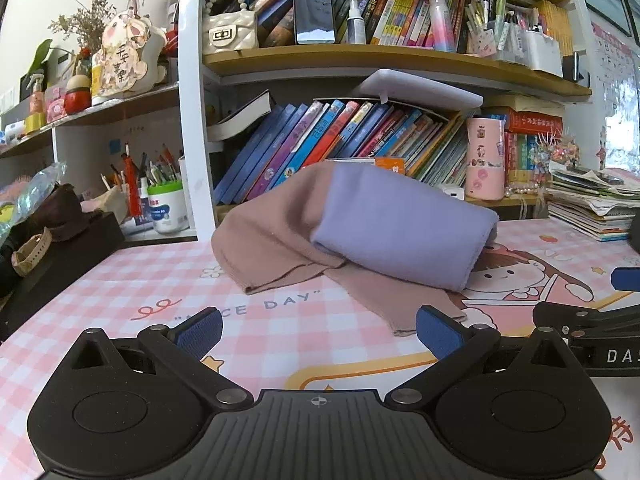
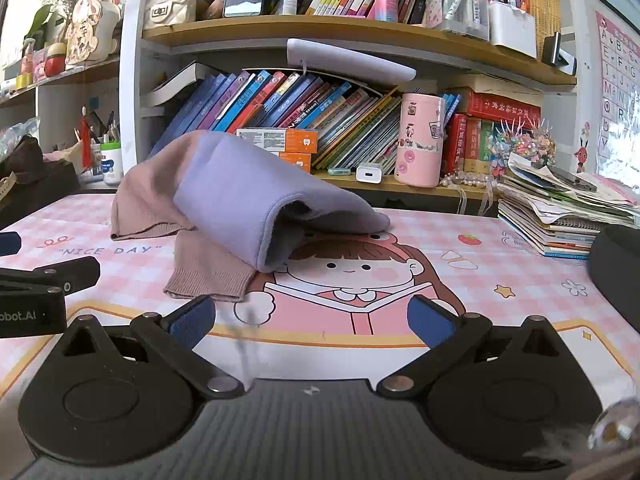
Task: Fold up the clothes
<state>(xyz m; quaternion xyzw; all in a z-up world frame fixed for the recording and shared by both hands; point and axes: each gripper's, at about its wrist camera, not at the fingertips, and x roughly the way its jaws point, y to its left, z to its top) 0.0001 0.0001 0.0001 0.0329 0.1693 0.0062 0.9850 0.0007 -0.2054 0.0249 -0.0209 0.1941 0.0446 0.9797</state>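
Note:
A lavender cloth lies folded and humped over a tan-brown knit garment on the pink checked desk mat. Both show in the right wrist view too, the lavender cloth over the brown garment. My left gripper is open and empty, low over the mat, just in front of the brown garment's hem. My right gripper is open and empty, in front of the pile, to the right of the hem. Each gripper shows at the edge of the other's view.
A bookshelf full of books stands behind the pile. A pink tumbler and a white charger sit on its low ledge. A stack of magazines lies at the right, a black box at the left.

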